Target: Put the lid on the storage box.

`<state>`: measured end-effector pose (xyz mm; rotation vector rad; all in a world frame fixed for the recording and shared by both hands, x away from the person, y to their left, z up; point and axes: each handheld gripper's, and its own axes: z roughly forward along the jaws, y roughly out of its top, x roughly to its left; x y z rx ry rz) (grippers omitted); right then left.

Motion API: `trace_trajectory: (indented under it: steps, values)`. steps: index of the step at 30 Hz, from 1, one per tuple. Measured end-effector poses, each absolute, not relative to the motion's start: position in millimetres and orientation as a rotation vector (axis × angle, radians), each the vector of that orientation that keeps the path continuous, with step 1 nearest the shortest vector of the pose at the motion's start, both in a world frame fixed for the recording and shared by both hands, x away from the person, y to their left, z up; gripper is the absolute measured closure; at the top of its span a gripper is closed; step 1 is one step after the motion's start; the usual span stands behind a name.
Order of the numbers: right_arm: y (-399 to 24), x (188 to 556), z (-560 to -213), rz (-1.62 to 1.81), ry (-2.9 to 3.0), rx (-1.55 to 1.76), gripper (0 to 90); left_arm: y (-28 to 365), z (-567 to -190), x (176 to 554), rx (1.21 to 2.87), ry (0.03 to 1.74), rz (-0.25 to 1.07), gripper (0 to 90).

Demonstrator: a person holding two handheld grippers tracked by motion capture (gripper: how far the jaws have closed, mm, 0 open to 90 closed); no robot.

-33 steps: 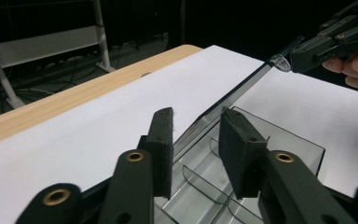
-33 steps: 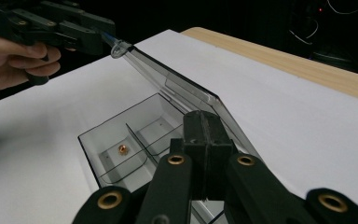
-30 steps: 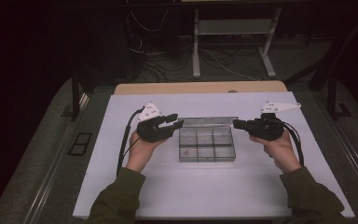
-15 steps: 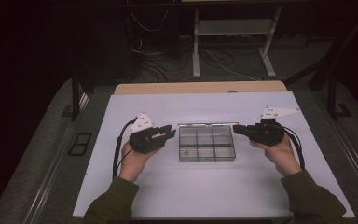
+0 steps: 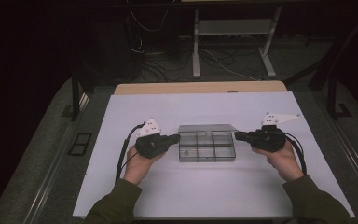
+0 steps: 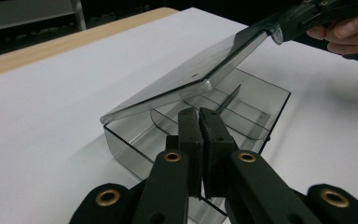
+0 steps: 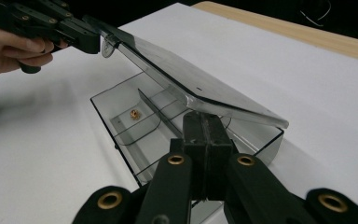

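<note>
A clear smoky compartment box [image 5: 207, 159] sits mid-table, its hinged lid [image 5: 207, 128] tilted half up. One small brass piece [image 7: 134, 113] lies in a compartment. At the box's left end my left gripper [image 5: 178, 138] has its tips at the lid's raised front corner [image 7: 106, 48]. Its jaws have just been closing and now stand shut [image 6: 200, 116] with nothing between them. From the right end, my right gripper [image 5: 237, 136] is shut too, its tips [image 7: 206, 119] against the lid's other front corner [image 6: 271, 33]. The lid seems propped on both tips, not pinched.
The box stands on a white sheet [image 5: 205, 196] over a wooden table whose back edge [image 5: 196, 87] shows. Behind it are a metal stand [image 5: 233, 28] and floor cables. White surface lies on all sides of the box.
My left gripper has sunk toward the table at the box's left end and its jaws have closed. The right gripper has barely moved. The lid stays tilted up.
</note>
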<state>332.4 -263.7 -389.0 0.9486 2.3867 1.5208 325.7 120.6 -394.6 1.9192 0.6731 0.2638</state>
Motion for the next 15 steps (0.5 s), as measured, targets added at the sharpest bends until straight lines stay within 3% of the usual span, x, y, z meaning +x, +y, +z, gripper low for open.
trace_trajectory:
  steps: [15]
  values:
    - [-257,327,-404,1.433,2.475,0.92,89.3,119,-407,321,1.989,0.664,0.231,87.3]
